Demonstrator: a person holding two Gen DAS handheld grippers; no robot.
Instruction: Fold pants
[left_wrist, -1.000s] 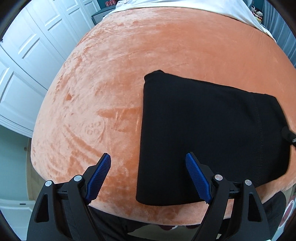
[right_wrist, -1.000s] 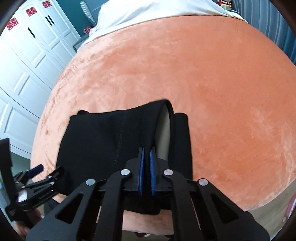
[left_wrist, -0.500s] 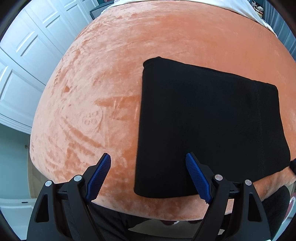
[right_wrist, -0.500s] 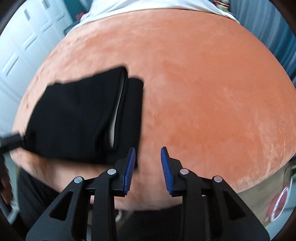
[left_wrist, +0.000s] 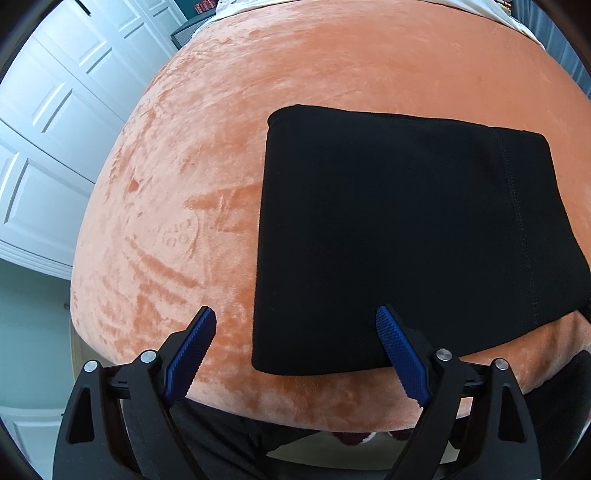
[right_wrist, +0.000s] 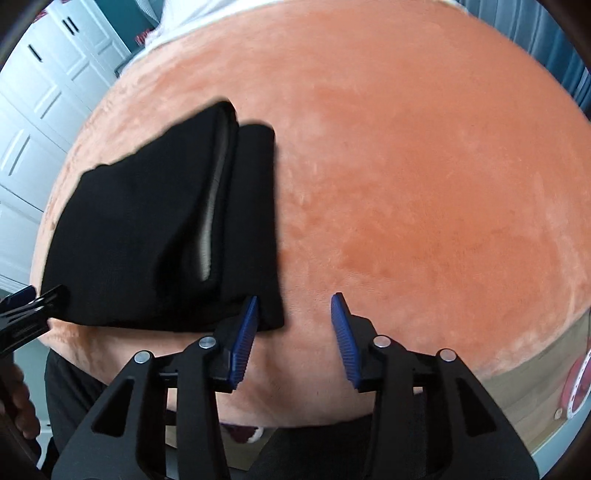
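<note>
Right now I am keeping the left gripper (left_wrist: 295, 354) spread wide and holding nothing, with the folded black pants (left_wrist: 406, 236) lying flat on the orange blanket (left_wrist: 207, 177) across the center and right of the left wrist frame. Meanwhile I am hovering the right gripper (right_wrist: 293, 338) partly open and empty above the blanket (right_wrist: 424, 192), with the pants (right_wrist: 147, 236) sitting at the left of that frame, white closet doors (right_wrist: 40, 92) showing beyond them.
</note>
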